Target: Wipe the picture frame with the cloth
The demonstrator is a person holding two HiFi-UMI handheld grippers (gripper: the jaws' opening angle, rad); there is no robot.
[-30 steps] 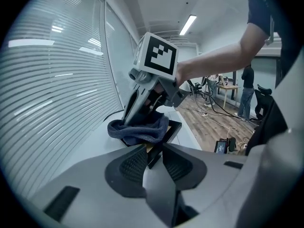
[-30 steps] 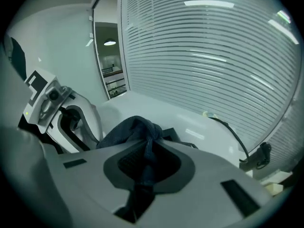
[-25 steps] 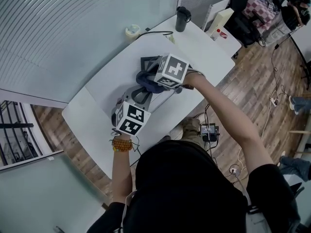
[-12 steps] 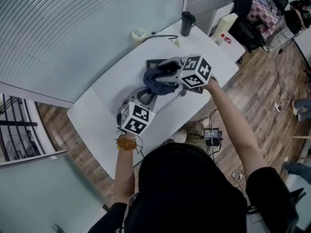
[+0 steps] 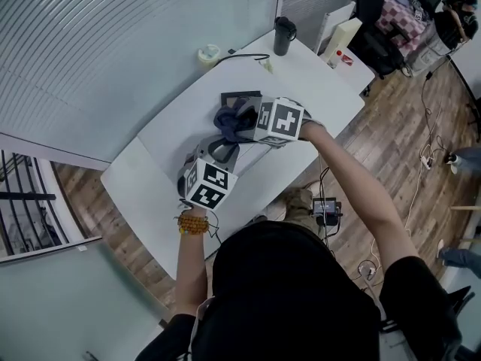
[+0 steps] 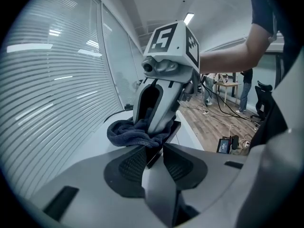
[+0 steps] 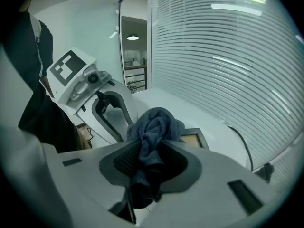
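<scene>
Picture frame (image 5: 237, 97) lies flat about midway along the white desk (image 5: 150, 179), nearer the desk's far long edge, under the slatted blinds (image 5: 113, 43), than the near edge where the person stands. One dark blue cloth (image 5: 228, 122) sits bunched on the frame's near part and covers much of it. The left gripper (image 6: 154, 152) reaches in from the near edge. Its jaws, just eased a shade wider, are a narrow gap apart and clamp the frame's thin dark edge between the pads. The right gripper (image 7: 148, 148) comes in from the side of the desk's mug end. Its jaws have just been opening and stand part-way apart, with the cloth wadded between them, filling the gap and pressed by both sides. Bare desk stretches from the left gripper to the desk's other end, the widest free room. A smaller bare strip lies between the frame and the far corner at the mug end. By the far long edge the frame has only a narrow margin. Counted: one frame, one cloth, two grippers. One dark mug (image 5: 283, 34) stands upright at that far corner, and one pale roll of tape (image 5: 207, 53) is at the far edge. One black cable (image 5: 248, 52) runs between them, well apart from the frame.
</scene>
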